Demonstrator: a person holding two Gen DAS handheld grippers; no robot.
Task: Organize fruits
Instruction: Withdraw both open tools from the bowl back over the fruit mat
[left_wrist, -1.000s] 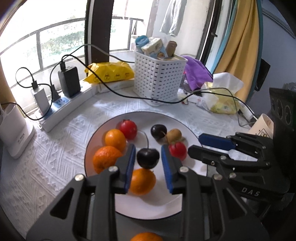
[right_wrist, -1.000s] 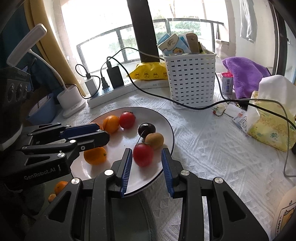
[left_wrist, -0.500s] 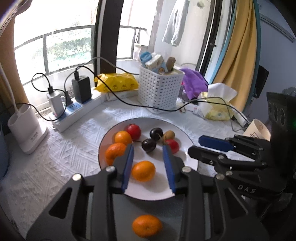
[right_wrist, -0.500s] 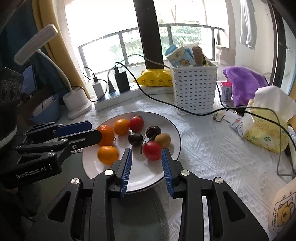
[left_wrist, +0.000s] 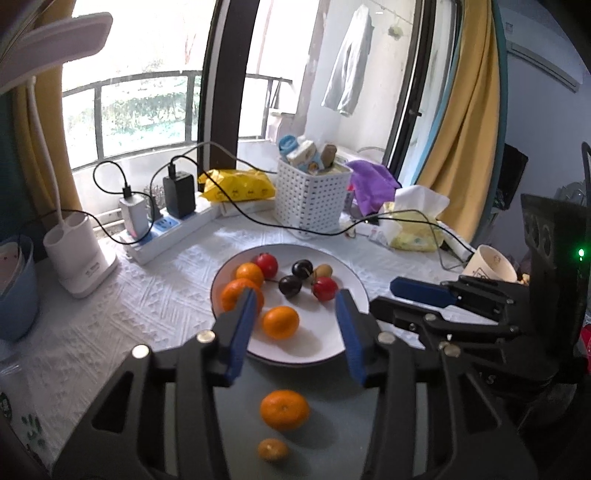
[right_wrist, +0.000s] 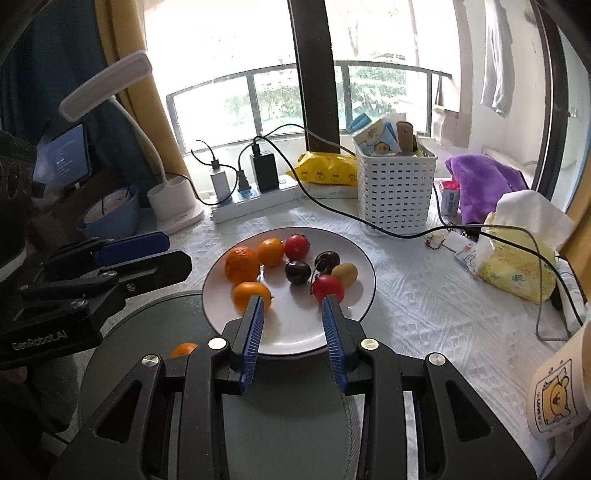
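A white plate holds three oranges, two red fruits, two dark cherries and a small brown fruit. A dark cherry lies in its middle. Two more oranges lie on a grey round mat in front of the plate. My left gripper is open and empty, raised above the plate's near side. My right gripper is open and empty over the plate's near rim, close to a red fruit.
A white basket of packets, a power strip with chargers and a black cable lie behind the plate. A lamp base and blue bowl stand left. Tissues and a paper cup sit right.
My left gripper has opened, let go of the dark cherry onto the plate, and drawn back and up. My right gripper has also drawn back from the red fruit.
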